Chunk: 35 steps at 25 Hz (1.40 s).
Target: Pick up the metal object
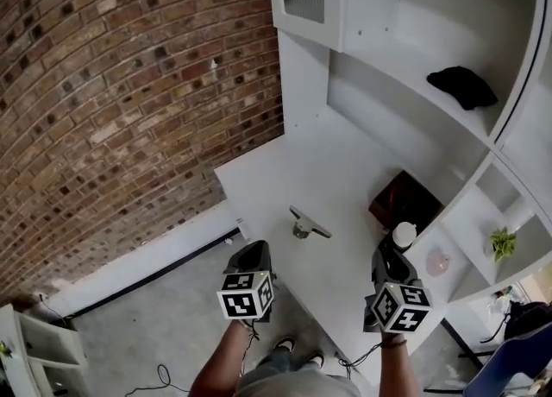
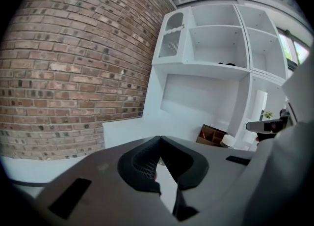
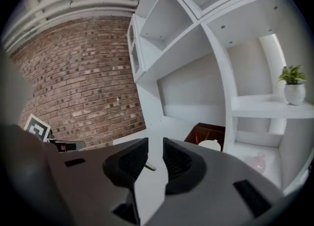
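L tool (image 2: 159,138) closed, R tool (image 3: 155,145) ajar (box (image 1: 393,193) unclear).

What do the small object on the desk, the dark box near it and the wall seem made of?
Small object: grey with a dull sheen, a flat bar on a short stem, likely metal. Dark box: reddish brown, matte; wood or card, unclear. Wall: brick, rough, with pale mortar lines.

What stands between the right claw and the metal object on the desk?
Nothing visible. Only bare white desk lies between the right claw and the small grey metal object; the dark red box stands aside.
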Tool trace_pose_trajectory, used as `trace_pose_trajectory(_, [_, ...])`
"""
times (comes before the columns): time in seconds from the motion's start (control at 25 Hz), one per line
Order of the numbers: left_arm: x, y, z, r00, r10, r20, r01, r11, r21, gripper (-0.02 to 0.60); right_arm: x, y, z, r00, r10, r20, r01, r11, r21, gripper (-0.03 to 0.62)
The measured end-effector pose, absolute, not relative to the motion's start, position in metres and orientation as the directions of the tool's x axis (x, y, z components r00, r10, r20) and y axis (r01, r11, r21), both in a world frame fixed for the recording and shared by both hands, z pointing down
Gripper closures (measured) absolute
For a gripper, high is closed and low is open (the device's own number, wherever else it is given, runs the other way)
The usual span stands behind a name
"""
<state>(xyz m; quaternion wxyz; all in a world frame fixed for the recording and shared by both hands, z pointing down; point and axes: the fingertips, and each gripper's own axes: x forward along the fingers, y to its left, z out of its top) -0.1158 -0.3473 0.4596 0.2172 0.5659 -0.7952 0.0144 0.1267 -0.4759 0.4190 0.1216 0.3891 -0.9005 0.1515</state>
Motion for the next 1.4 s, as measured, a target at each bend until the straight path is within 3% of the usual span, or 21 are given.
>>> trace_pose_trajectory(0.52, [-0.194, -0.267, 0.481, -0.433, -0.804, 0.407, -0.803, 0.550, 0.232, 0.569, 0.030, -0.473, 0.433, -0.751, -0.528, 0.396, -0.606, 0.790, -0.094, 0.499])
trace_pose_trajectory(1.4, [-0.259, -0.242, 0.633, -0.411, -0.720, 0.559, -0.716, 0.635, 0.291, 0.569, -0.074, -0.477, 0.556, -0.667, -0.402, 0.627, -0.406, 0.902, 0.147, 0.497])
